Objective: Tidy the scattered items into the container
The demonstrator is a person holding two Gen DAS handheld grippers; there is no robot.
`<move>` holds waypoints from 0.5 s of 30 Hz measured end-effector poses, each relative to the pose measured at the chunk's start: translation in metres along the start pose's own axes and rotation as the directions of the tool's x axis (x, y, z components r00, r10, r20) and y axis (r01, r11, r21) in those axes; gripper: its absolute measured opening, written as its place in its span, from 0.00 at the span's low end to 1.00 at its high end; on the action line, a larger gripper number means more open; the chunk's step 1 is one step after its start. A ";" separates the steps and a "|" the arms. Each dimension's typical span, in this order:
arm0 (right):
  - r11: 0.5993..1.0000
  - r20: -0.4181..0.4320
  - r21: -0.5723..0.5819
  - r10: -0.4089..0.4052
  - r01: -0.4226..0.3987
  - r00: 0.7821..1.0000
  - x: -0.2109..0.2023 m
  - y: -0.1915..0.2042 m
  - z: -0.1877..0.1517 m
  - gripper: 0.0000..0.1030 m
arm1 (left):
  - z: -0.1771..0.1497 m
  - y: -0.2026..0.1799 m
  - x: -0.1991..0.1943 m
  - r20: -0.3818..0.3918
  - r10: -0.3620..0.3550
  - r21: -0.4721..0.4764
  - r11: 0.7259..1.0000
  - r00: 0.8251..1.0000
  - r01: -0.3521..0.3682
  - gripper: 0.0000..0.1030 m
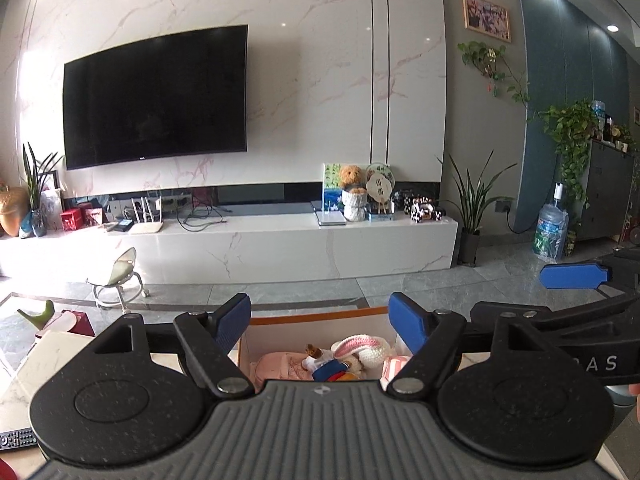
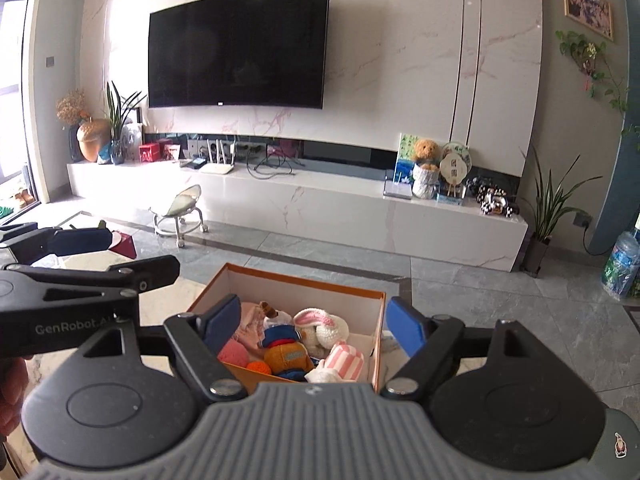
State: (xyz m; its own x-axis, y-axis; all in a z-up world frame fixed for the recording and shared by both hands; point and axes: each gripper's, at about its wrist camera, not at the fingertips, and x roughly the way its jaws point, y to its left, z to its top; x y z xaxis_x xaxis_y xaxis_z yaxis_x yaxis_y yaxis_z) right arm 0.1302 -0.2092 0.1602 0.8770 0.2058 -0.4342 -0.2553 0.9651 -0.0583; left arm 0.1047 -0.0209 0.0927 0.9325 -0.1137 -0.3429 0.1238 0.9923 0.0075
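Both grippers spread wide on my feeds, nothing between the blue pads: left gripper [image 1: 320, 326], right gripper [image 2: 312, 322]. Below them, orange-rimmed white cardboard box [image 2: 362, 300] sits on the marble table, holding the plush toys [image 2: 286, 350] and pink-eared knitted bunny [image 2: 322, 322]. Beyond: grey tiled floor, small wheeled stool [image 2: 180, 214], wall-mounted black TV [image 2: 238, 46].

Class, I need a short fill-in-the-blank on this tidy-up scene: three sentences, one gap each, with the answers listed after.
1. The soft toys lie inside an open box whose outer walls are ____.
2. The right claw holds ____.
3. The knitted rabbit has pink and ____ ears.

Missing words: orange; nothing; white
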 end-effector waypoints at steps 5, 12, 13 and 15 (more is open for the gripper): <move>0.999 0.106 0.008 -0.032 0.031 0.994 -0.045 0.016 -0.023 0.86 | -0.014 -0.006 -0.040 0.086 0.035 0.007 0.999 0.996 -0.036 0.89; 0.992 0.156 0.113 -0.081 0.064 0.984 -0.084 0.028 -0.065 0.87 | -0.042 -0.015 -0.073 0.112 0.068 0.016 0.997 0.991 -0.070 0.92; 0.989 0.160 0.131 -0.094 0.073 0.983 -0.087 0.028 -0.070 0.87 | -0.047 -0.017 -0.075 0.117 0.078 0.021 0.996 0.990 -0.081 0.92; 0.981 0.172 0.166 -0.132 0.103 0.976 -0.092 0.030 -0.081 0.87 | -0.057 -0.018 -0.081 0.126 0.101 0.028 0.994 0.987 -0.105 0.92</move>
State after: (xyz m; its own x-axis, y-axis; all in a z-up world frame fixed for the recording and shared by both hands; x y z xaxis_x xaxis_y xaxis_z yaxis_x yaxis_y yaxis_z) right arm 0.0091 -0.2121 0.1254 0.9598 0.1017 -0.2617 -0.0925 0.9946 0.0472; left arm 0.0075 -0.0268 0.0667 0.9754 -0.0181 -0.2197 0.0343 0.9969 0.0702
